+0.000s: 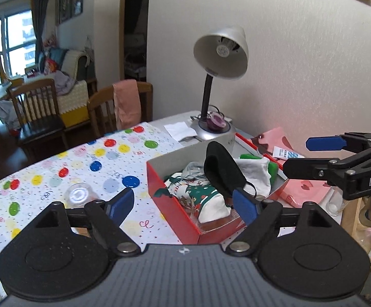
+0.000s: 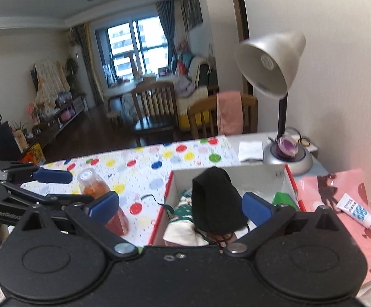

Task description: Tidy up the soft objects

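A red box [image 1: 170, 204] with a grey inner wall [image 2: 257, 176] stands on the dotted tablecloth. In it lie a black face mask [image 1: 222, 171] [image 2: 215, 199], a green and white printed cloth [image 1: 200, 194] [image 2: 183, 204] and a white cloth [image 1: 257, 174]. My left gripper [image 1: 183, 204] is open and empty, low in front of the box's near left side. My right gripper [image 2: 180, 204] is open and empty, just above the box with the mask between its fingers. Each gripper also shows in the other's view, the right one [image 1: 300, 153] and the left one [image 2: 62, 186].
A silver desk lamp [image 1: 220, 53] [image 2: 270, 61] stands behind the box. A plastic bottle of orange liquid [image 2: 101, 199] [image 1: 79, 194] stands left of the box. A pink sheet [image 2: 339, 197] with a white tube [image 2: 355, 211] lies to the right. Wooden chairs [image 1: 113, 105] stand beyond the table.
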Motion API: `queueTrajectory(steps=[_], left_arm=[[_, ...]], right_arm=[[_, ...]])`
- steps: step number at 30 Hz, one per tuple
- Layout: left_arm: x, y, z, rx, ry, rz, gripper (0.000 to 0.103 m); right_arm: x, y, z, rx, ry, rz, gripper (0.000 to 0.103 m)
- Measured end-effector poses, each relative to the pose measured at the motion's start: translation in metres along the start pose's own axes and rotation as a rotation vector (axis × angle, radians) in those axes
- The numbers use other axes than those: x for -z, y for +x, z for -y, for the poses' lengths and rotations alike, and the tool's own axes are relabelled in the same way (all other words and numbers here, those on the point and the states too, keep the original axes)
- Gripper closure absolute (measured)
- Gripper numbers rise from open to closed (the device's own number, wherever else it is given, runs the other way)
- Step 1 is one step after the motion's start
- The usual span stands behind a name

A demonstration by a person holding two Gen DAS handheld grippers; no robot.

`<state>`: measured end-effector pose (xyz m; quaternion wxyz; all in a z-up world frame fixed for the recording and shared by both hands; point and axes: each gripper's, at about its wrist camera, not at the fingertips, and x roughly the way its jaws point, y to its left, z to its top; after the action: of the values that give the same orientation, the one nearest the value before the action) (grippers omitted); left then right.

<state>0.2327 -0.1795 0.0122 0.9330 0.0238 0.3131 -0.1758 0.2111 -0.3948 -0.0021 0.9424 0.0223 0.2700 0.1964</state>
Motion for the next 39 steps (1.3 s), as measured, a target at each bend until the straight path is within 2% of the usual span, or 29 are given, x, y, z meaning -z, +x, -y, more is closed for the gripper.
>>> queueTrajectory(steps=[6,12,16,18,20,31,36,39], left_arm=[[0.017,-0.027,-0.001,-0.026,-0.039,0.052,0.019],[0.031,-0.041,-0.001,-0.056,-0.078,0.058,0.017],[0.04,-0.048,0.002,-0.091,-0.086,0.081,0.014],[0.044,-0.052,0.002,-0.1,-0.1,0.086,0.006],[0.047,-0.056,0.003,-0.105,-0.115,0.095,0.001],[0.059,-0.069,0.006,-0.118,-0.15,0.167,0.0],[0.063,-0.076,0.01,-0.162,-0.131,0.186,0.0],[0.064,-0.081,0.011,-0.16,-0.132,0.21,0.0]], right_arm=[[0.011,-0.015,-0.022,-0.007,-0.015,0.086,0.0],[0.023,-0.029,-0.038,0.021,-0.02,0.187,0.0],[0.032,-0.032,-0.043,0.053,0.003,0.225,0.0],[0.036,-0.032,-0.044,0.061,0.019,0.225,0.0],[0.04,-0.032,-0.045,0.059,0.033,0.216,0.0],[0.053,-0.034,-0.053,0.067,0.05,0.188,0.0],[0.056,-0.038,-0.057,0.061,0.032,0.185,0.0],[0.057,-0.039,-0.059,0.067,0.024,0.191,0.0]])
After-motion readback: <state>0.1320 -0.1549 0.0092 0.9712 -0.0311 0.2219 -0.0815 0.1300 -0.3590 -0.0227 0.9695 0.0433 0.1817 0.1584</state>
